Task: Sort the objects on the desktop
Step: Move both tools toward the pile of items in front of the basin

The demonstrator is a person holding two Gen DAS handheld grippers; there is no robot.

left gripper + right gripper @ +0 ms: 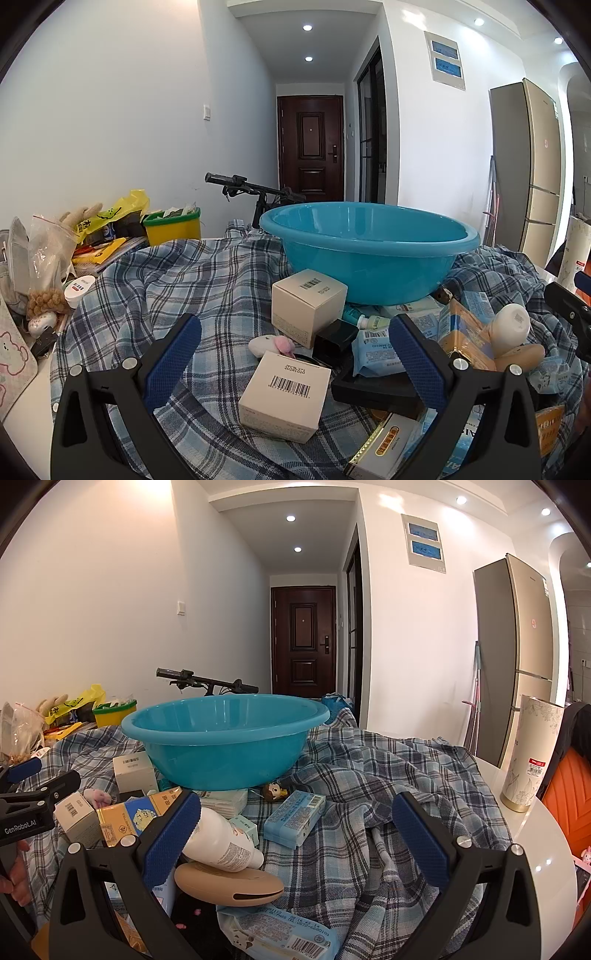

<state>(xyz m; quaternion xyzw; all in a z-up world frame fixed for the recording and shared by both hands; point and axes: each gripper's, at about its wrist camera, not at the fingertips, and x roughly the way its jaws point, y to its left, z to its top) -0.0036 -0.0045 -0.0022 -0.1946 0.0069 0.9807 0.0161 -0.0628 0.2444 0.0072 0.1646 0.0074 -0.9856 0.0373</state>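
A plaid cloth (155, 280) covered the table, likely to keep the clutter together. Ahead of both tongs stood the basin (369, 251), apparently the bin for sorted things; its contents were hidden. The left tongs (295, 354) gaped wide, holding nothing, the box (284, 395) between their tips, probably the next pick. The right tongs (295, 834) were also wide, the bottle (221, 840) beside their left finger.

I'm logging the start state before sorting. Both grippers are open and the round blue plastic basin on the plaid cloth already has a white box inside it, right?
Not quite. The round blue plastic basin looks empty in the right wrist view; the white barcode box lies on the plaid cloth between the open left gripper's fingers. The right gripper is open too.
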